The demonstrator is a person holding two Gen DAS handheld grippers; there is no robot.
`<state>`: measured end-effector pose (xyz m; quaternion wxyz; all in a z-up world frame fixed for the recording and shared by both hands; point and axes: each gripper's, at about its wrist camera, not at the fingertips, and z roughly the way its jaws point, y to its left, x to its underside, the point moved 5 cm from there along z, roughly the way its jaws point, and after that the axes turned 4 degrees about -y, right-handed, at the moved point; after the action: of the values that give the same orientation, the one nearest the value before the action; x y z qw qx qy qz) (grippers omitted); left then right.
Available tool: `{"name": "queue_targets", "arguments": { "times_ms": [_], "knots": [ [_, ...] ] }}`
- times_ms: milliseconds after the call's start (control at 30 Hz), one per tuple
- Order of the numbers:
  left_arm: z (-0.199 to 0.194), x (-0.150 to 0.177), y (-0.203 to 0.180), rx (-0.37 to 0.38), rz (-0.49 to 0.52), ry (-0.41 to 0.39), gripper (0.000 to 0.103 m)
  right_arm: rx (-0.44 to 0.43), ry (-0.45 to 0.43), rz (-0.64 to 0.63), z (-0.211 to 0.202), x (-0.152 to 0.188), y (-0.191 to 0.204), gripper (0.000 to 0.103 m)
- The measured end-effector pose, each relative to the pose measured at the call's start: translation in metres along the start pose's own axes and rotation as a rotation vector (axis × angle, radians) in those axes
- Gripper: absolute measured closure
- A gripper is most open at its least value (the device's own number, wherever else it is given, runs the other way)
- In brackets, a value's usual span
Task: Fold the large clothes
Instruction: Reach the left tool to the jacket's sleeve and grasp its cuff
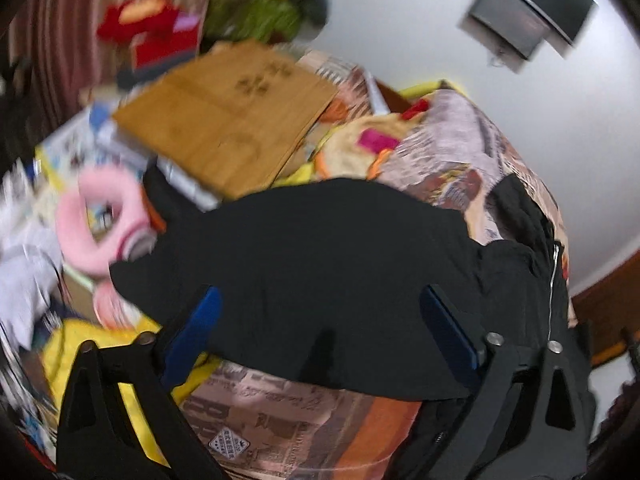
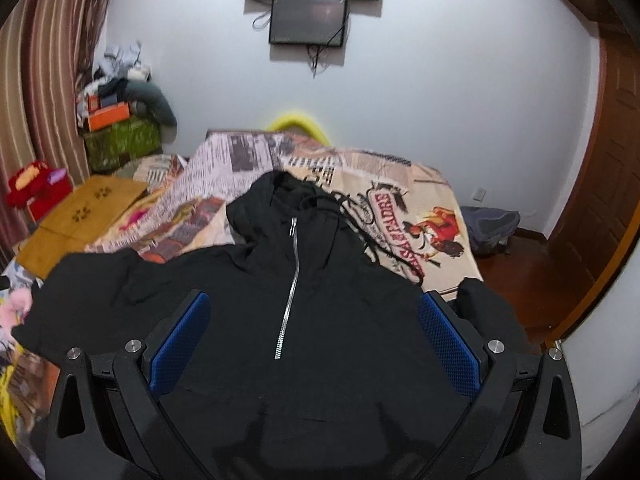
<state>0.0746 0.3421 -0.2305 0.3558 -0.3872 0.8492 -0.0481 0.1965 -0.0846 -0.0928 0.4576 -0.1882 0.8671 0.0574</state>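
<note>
Blue pads [image 2: 178,344] of your right gripper [image 2: 314,340] stood wide apart at 6 o'clock in the right wrist view, with nothing between them, just above the black hoodie [image 2: 288,320]. Your left gripper [image 1: 320,332] was also wide and empty, and it pointed at the sleeve [image 1: 304,264] that stretched toward 9 o'clock in the left wrist view. That view was blurred.

Beyond the pads, the hoodie lay face up on the printed bedspread [image 2: 400,200], with the zipper [image 2: 290,288] running toward 12 o'clock and the hood [image 2: 276,196] farthest from you. At 10 o'clock a wooden board [image 2: 76,216] rested at the edge of the bed.

I judge that you were at the beginning: the garment was spread flat, and no fold was made yet. The next move probably called for closing one claw on a sleeve or a side edge and bringing it over the zipper line. The loose drawstrings [image 2: 352,216] could be tucked in first.
</note>
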Motion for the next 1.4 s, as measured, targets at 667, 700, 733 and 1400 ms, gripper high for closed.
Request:
{"name": "queue_targets", "arguments": {
  "times_ms": [667,700,733,1400],
  "knots": [
    [0.067,0.046,0.093,0.047,-0.388,0.205,0.027,-0.056,0.119,-0.059,0.035,0.022,0.022,0.000],
    [0.071,0.045,0.092,0.043,-0.383,0.214,0.027,-0.054,0.121,-0.057,0.035,0.022,0.022,0.000],
    [0.076,0.045,0.093,0.044,-0.384,0.226,0.027,-0.054,0.122,-0.055,0.034,0.022,0.021,0.000],
    [0.062,0.019,0.096,-0.110,-0.262,0.113,0.090,-0.045,0.115,-0.054,0.024,0.026,0.013,0.000]
  ]
}}
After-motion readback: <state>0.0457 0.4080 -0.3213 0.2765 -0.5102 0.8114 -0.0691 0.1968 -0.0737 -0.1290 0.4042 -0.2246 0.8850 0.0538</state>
